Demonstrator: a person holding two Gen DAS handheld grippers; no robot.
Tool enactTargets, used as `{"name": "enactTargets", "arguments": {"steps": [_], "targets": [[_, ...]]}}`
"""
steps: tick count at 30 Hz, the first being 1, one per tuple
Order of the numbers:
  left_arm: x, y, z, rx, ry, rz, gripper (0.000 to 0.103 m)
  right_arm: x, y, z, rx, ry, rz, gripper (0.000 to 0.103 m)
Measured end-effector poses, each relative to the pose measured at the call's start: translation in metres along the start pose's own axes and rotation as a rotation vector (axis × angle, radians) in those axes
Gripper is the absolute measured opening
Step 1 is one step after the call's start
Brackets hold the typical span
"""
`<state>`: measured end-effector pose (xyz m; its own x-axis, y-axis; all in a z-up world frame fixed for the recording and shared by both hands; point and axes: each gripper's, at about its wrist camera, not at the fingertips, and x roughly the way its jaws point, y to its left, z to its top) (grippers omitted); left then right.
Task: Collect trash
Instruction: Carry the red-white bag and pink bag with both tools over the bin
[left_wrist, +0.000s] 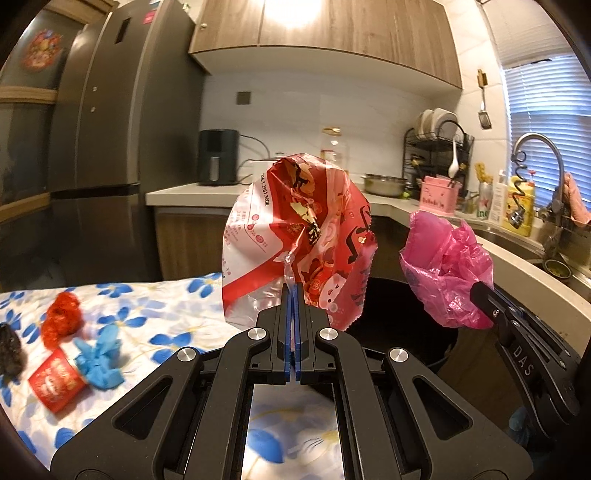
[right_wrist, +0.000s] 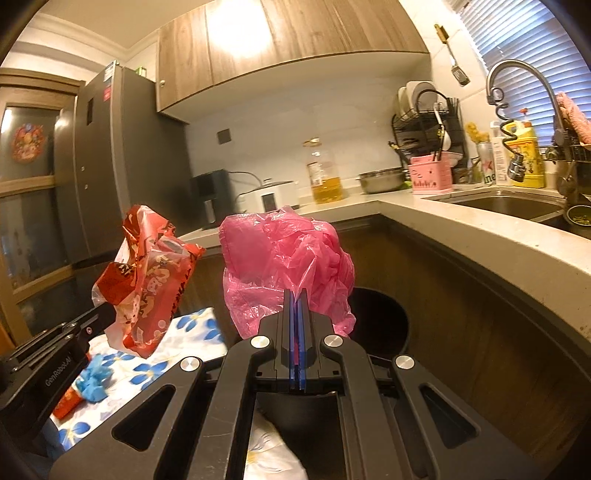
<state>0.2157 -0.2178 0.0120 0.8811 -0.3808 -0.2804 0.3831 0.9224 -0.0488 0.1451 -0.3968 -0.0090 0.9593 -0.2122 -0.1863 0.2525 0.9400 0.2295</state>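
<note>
My left gripper (left_wrist: 294, 291) is shut on a crumpled red and white snack wrapper (left_wrist: 295, 236), held up above the table's edge beside the black bin (left_wrist: 402, 325). My right gripper (right_wrist: 295, 295) is shut on a crumpled pink plastic bag (right_wrist: 284, 258), held above the bin (right_wrist: 384, 321). In the left wrist view the pink bag (left_wrist: 447, 273) shows at the right; in the right wrist view the wrapper (right_wrist: 147, 280) shows at the left. On the floral tablecloth (left_wrist: 159, 314) lie a red crumpled wad (left_wrist: 61, 321), a blue glove (left_wrist: 101, 354), a red packet (left_wrist: 55, 382) and a dark lump (left_wrist: 11, 347).
A kitchen counter (right_wrist: 480, 236) curves behind the bin, with a sink (right_wrist: 506, 205), tap, dish rack (right_wrist: 428, 122), oil bottle (right_wrist: 325, 173) and pot. A tall grey fridge (left_wrist: 99, 147) stands at the left.
</note>
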Motion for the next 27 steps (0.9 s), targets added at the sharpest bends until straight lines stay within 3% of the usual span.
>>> {"name": "enactTargets", "arguments": {"steps": [16,27], "targets": [[0.046,-0.032,-0.003,0.011,0.036,-0.085,0.000,0.016,-0.020,0.003,0.014,-0.003,-0.056,0.002],[0.067,-0.041,-0.008,0.009,0.063,-0.104,0.000,0.026,-0.026,0.001,0.022,0.014,-0.077,0.002]]}}
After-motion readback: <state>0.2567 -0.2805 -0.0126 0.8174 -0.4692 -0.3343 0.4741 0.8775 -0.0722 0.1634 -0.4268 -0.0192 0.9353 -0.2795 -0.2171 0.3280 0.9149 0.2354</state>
